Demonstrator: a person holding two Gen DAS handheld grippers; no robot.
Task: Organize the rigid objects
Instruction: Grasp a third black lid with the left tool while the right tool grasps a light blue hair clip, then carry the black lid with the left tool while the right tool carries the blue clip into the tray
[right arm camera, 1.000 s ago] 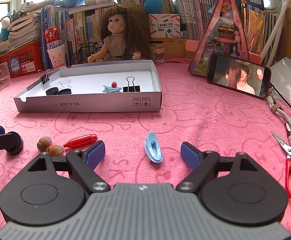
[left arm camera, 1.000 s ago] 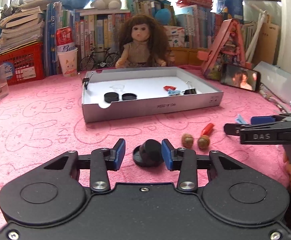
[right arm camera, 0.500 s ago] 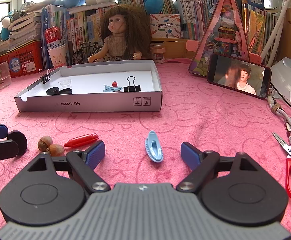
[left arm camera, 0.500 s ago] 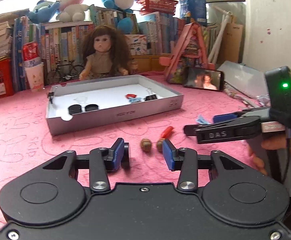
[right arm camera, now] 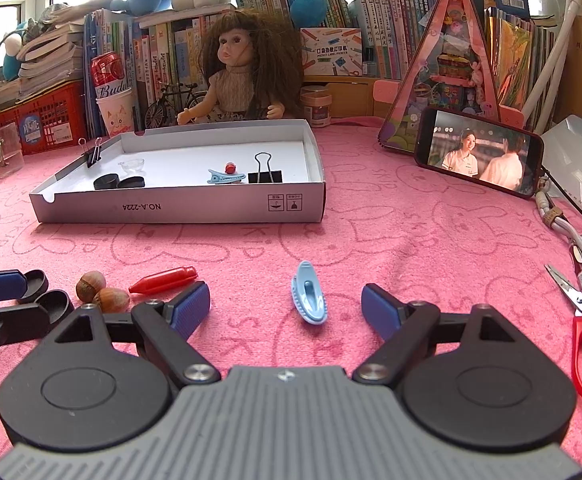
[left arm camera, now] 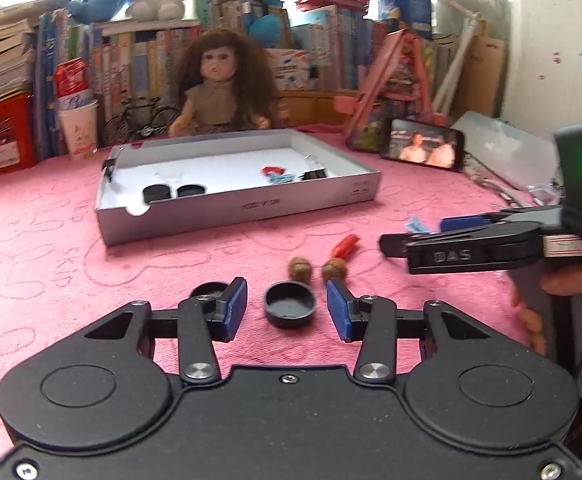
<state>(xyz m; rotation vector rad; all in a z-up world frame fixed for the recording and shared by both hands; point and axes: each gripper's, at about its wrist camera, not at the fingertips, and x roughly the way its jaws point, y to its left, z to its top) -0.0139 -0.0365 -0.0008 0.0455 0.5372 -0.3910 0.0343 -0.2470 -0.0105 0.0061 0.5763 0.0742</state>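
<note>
Two caps lie by my left gripper (left arm camera: pixel 287 310), parted around one cap (left arm camera: pixel 290 309): light, stiff, likely slick; I'd pinch its rim. Right gripper (right arm camera: pixel 285 308) gapes wide.

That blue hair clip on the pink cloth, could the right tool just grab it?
Probably yes. The blue hair clip lies bare on the cloth between the open fingers of the right tool, nothing touching it; the hazelnuts sit well aside.

The left hand-held gripper (left arm camera: pixel 286 309) sits low at the frame's bottom centre, jaws parted, level. The right hand-held gripper (right arm camera: pixel 286 307) sits likewise, jaws spread wider, and shows side-on at the left view's right edge.
</note>
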